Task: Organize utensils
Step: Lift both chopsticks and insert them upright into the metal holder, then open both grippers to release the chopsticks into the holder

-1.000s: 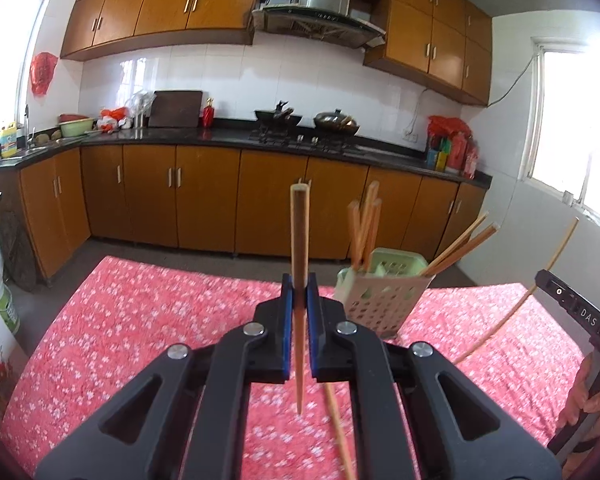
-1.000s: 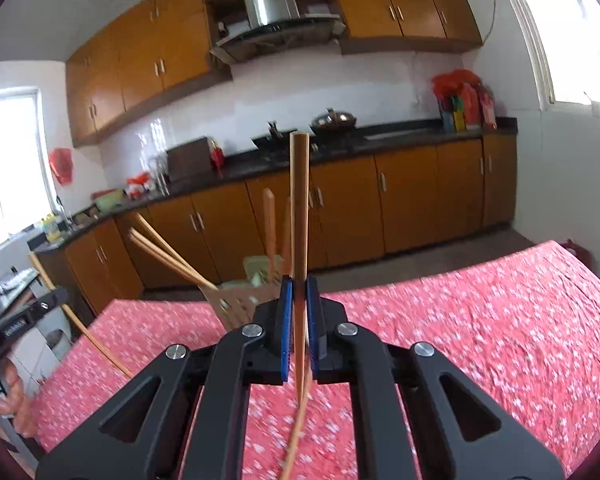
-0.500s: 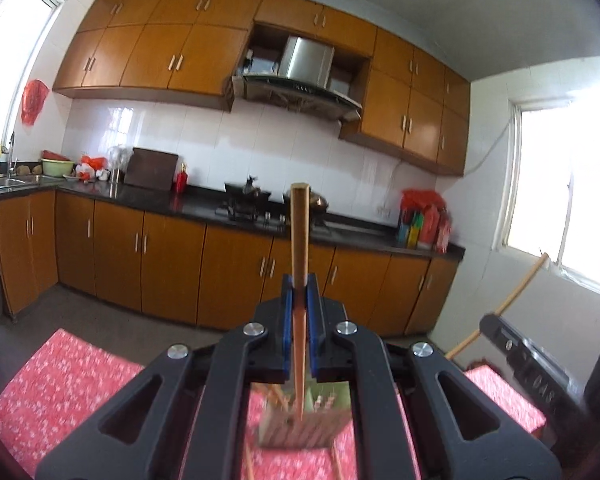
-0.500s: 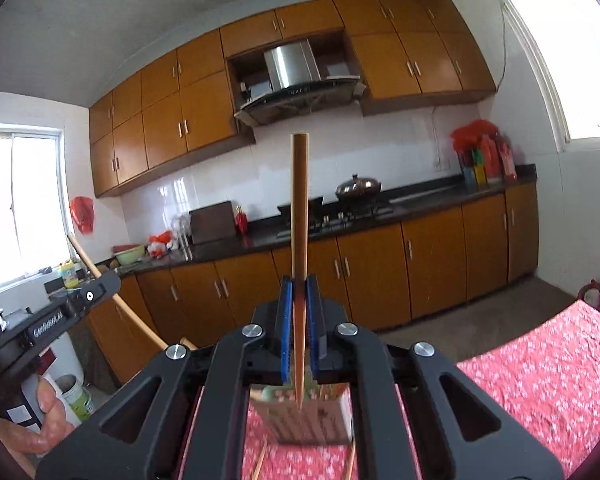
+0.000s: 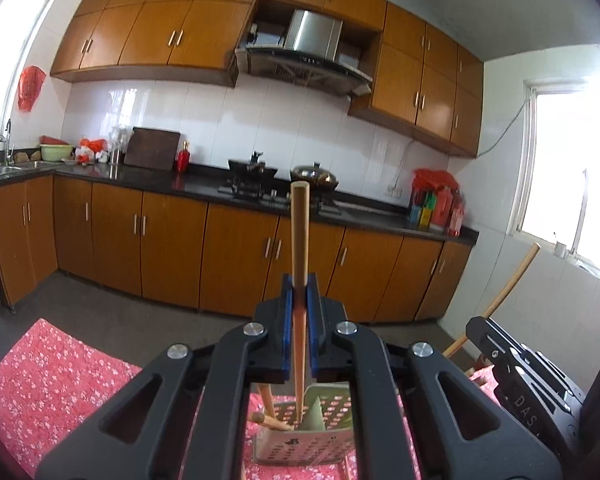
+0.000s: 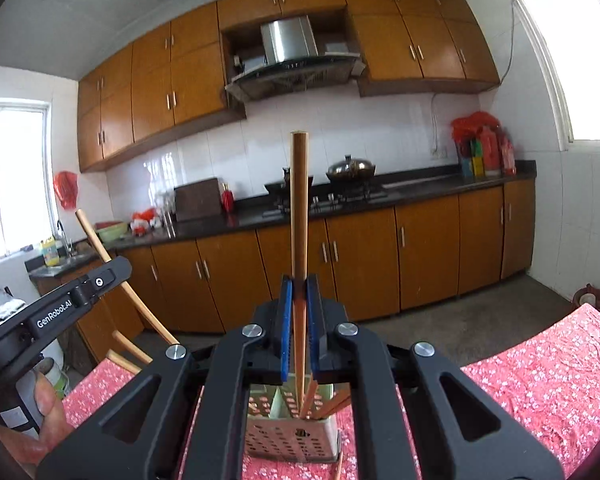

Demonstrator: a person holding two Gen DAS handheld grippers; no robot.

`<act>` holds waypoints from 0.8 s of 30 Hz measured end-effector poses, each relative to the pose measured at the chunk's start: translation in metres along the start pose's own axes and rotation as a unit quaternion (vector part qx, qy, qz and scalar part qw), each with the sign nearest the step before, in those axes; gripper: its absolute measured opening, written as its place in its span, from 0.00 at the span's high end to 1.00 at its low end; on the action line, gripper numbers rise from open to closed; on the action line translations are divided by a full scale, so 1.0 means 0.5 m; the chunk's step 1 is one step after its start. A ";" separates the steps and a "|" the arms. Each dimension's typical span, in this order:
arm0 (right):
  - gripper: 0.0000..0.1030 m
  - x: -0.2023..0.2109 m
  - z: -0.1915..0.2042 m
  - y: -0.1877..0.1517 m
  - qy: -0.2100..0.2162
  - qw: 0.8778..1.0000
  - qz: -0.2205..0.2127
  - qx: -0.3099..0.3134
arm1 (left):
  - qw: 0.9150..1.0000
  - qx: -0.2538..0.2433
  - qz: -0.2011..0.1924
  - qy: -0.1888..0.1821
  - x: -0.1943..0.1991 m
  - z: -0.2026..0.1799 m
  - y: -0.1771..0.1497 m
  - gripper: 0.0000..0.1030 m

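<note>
My left gripper (image 5: 299, 312) is clamped on a chopstick (image 5: 300, 248), the blue pads pressed against its sides. The stick stands upright between my jaws: pale tan wood with a blunt, squared top well above the pads, darkening to reddish orange where I pinch it, then narrowing as it runs down below them. Its lower tip hangs inside the mouth of the holder (image 5: 332, 420), a pale green perforated plastic box sitting just below and ahead of my jaws on the red floral cloth (image 5: 60, 376). A divider splits the holder, and other sticks (image 5: 270, 412) lean in the compartment left of my tip.

My right gripper (image 6: 299, 320) is likewise closed on a second chopstick (image 6: 300, 216), same wood, same upright stance, blunt end high above the pads, thin end reaching down into the holder (image 6: 292, 440) directly beneath. Several sticks (image 6: 324, 400) already lean there, fanning right of my tip; whether my tip touches them I cannot tell.

From the right view, my left gripper shows off to the left with its stick slanting; a hand (image 6: 40, 420) wraps its handle.
</note>
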State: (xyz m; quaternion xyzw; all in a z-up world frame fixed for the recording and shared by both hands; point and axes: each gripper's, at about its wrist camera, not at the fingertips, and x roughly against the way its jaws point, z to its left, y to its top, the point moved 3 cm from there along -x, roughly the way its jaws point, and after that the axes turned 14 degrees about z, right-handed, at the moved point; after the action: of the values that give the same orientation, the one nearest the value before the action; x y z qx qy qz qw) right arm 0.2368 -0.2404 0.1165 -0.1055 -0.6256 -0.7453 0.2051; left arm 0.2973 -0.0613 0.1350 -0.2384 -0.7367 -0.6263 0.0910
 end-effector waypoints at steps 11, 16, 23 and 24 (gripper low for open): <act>0.70 0.071 -0.001 -0.001 -0.006 1.000 -0.007 0.001 | 1.000 0.010 -0.005 0.007 0.058 0.032 -0.010 0.88; 0.69 0.123 -0.024 -0.039 -0.024 1.000 0.010 -0.003 | 1.000 0.019 0.004 0.024 0.114 0.068 -0.035 0.87; 0.69 0.082 -0.061 -0.215 -0.045 0.989 0.138 -0.015 | 0.994 0.008 0.080 0.078 0.139 0.154 -0.189 0.86; 0.69 0.073 -0.060 -0.236 -0.045 0.986 0.157 -0.017 | 0.992 0.005 0.095 0.085 0.137 0.164 -0.217 0.86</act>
State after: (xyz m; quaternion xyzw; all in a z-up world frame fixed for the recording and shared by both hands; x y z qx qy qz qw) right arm 0.1556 -0.2604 0.0206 -0.2392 -0.5974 -0.7088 0.2891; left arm 0.2008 0.0232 0.0527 -0.2526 -0.7033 -0.6293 0.2132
